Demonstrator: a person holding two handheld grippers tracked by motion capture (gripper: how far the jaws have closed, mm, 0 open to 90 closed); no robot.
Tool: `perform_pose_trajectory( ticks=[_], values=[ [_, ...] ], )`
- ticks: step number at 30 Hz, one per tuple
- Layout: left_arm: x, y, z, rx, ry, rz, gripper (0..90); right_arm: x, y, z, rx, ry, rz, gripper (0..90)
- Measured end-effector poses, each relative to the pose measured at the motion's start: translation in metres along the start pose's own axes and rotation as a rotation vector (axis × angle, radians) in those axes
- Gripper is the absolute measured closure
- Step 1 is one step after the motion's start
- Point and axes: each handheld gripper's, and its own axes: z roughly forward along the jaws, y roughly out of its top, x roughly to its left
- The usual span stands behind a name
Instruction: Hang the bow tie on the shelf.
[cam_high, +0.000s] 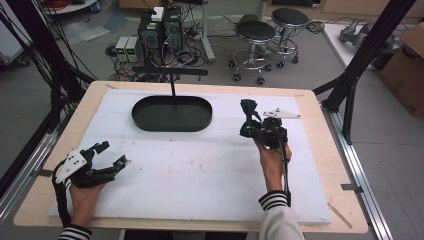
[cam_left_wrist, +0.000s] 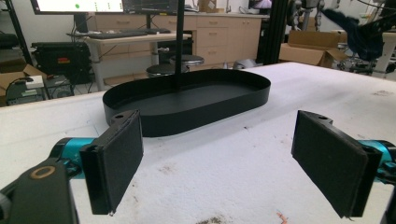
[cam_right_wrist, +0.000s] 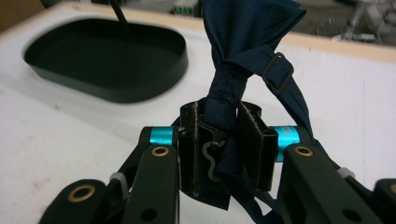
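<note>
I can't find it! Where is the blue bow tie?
The dark blue bow tie is pinched in the right gripper, held up over the white mat on the table's right side, just right of the black oval tray.

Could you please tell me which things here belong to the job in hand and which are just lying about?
In the job:
- dark blue bow tie, clamped in the right claw
- black oval tray with its upright post
- left claw, open over the white mat

Lying about:
- two stools
- computer boxes and cables on the floor
- cardboard box
</note>
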Motion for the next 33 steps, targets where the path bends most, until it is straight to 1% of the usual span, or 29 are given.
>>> perform_pose_trajectory(
  ticks=[1,2,3,4,5,6,7,8,11,12,13,16,17,18,20,21,24,29,30,31,33],
  values=[
    [0.0,0.0,0.0,0.0,0.0,0.0,17.1,0.0,0.0,0.0,0.0,0.0,0.0,70.2],
    [0.0,0.0,0.0,0.0,0.0,0.001,17.1,0.004,0.002,-0.003,-0.042,0.004,-0.023,70.2],
    [0.0,0.0,0.0,0.0,0.0,0.001,17.1,0.004,0.002,-0.003,-0.042,0.004,-0.023,70.2],
    [0.0,0.0,0.0,0.0,0.0,0.001,17.2,0.006,0.003,-0.004,-0.066,0.007,-0.047,70.1],
    [0.0,0.0,0.0,0.0,0.0,0.001,17.3,0.011,0.005,-0.006,-0.108,0.009,-0.081,70.2],
    [0.0,0.0,0.0,0.0,-0.001,0.002,17.3,0.013,0.006,-0.007,-0.129,0.005,-0.095,70.2],
    [0.0,0.0,0.0,0.0,-0.001,0.002,17.3,0.013,0.006,-0.007,-0.129,0.005,-0.095,70.2],
    [0.0,0.0,0.0,0.0,-0.002,0.003,17.3,0.015,0.007,-0.008,-0.146,-0.004,-0.107,70.2],
    [0.0,0.0,0.0,-0.001,-0.002,0.004,17.3,0.019,0.009,-0.009,-0.195,0.0,-0.121,70.2],
    [0.0,0.0,0.0,-0.001,-0.002,0.003,17.3,0.02,0.009,-0.009,-0.202,0.004,-0.118,70.2],
    [0.0,0.0,0.0,-0.001,-0.001,0.001,17.3,0.02,0.009,-0.008,-0.214,-0.001,-0.126,70.2],
    [0.0,0.0,0.0,0.0,-0.001,-0.001,17.4,0.02,0.01,-0.008,-0.231,0.005,-0.117,70.3],
    [0.0,0.0,0.0,0.001,-0.002,-0.001,17.4,0.02,0.013,-0.008,-0.251,0.021,-0.109,70.3],
    [0.0,0.0,0.0,0.0,-0.001,-0.001,17.4,0.022,0.016,-0.008,-0.259,0.021,-0.11,70.3],
    [0.0,0.0,0.0,0.002,-0.001,-0.001,17.4,0.025,0.022,-0.006,-0.267,0.031,-0.118,70.3],
    [0.0,0.0,0.0,0.002,-0.001,-0.001,17.4,0.025,0.022,-0.006,-0.267,0.031,-0.118,70.3],
    [0.0,0.0,0.0,0.003,-0.001,0.0,17.4,0.032,0.032,-0.002,-0.287,0.042,-0.135,70.3],
    [0.0,0.0,0.0,-0.001,-0.001,-0.003,17.5,0.043,0.047,0.011,-0.3,0.075,-0.148,70.3],
    [0.0,0.0,0.0,-0.001,-0.002,-0.003,17.4,0.048,0.053,0.019,-0.305,0.089,-0.154,70.3],
    [0.0,0.0,0.0,-0.002,-0.002,-0.004,17.4,0.048,0.053,0.019,-0.305,0.089,-0.154,70.3],
    [0.001,0.0,0.0,0.0,-0.003,-0.003,17.4,0.052,0.059,0.025,-0.307,0.096,-0.158,70.3]
  ],
)
